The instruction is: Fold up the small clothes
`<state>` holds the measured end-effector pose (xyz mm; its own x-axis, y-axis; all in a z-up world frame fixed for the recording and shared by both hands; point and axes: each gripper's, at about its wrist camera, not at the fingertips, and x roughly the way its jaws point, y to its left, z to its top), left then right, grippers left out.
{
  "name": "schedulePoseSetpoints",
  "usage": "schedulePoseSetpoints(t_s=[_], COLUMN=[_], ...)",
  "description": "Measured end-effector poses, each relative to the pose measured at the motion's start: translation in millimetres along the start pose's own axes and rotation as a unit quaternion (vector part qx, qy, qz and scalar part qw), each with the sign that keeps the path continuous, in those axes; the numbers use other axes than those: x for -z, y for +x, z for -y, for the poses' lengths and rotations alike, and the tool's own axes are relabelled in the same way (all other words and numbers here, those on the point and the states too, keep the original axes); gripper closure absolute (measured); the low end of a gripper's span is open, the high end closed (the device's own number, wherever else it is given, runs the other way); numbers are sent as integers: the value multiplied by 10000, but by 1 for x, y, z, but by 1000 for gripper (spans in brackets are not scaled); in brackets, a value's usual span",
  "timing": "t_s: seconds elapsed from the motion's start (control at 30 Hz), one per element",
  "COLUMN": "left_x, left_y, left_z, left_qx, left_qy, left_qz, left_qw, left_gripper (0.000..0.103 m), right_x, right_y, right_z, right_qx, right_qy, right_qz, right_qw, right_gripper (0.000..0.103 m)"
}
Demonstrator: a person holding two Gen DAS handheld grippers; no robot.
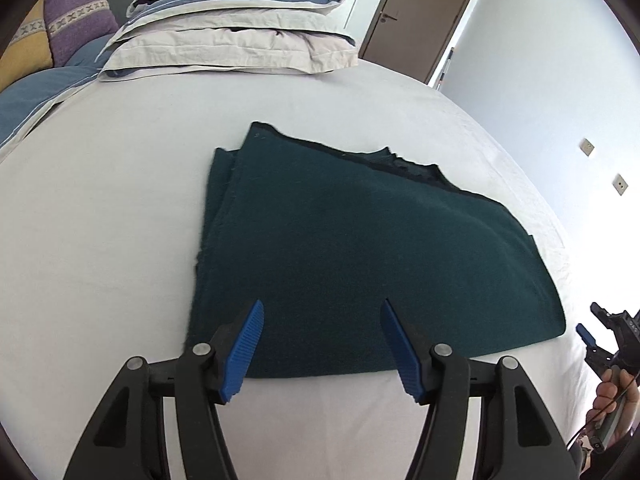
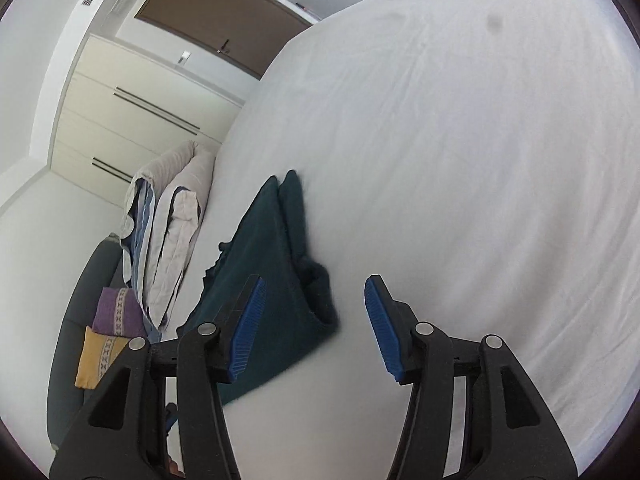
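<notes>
Sweater (image 1: 360, 248) sits folded on the bed (image 1: 100, 220), right under my left gripper (image 1: 322, 308), jaws spread and empty over its near edge. Right gripper (image 2: 314, 300) is also spread and empty, off the cloth's corner, so left's closer I'd say.

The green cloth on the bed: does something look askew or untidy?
Yes. The dark green cloth lies folded on the white sheet, but its layers do not line up: an under layer sticks out along the left edge, and the far edge is uneven.
</notes>
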<state>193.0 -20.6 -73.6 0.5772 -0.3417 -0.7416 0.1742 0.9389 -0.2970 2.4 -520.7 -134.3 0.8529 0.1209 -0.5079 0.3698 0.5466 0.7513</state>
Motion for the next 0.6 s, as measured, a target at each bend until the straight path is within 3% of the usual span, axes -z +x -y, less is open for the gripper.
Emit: schedulePoseSetpoints(t_s=[0.1,0.23,0.43,0.6], left_x=[-13,-29,-37,-36], left_y=[10,36,90,109], left_z=[25,57,88,93], left_qx=[220,394,651,494], left_qy=[120,259,337,466], left_qz=[-64,-186,-665,-811], left_qw=[9997,9987,9951,9944], left_gripper=[38,38,38,39], right_x=[1,-1,-11,-21], right_y=[28,80,128,154], right_z=[-20,-32,-42,-50], right_qx=[23,427,217,104], right_qy=[-189,-414,-307,-347], right_qz=[-273,-627,-868,-988], right_qw=[9994,9963,9955,9944], right_gripper=[50,48,48,48])
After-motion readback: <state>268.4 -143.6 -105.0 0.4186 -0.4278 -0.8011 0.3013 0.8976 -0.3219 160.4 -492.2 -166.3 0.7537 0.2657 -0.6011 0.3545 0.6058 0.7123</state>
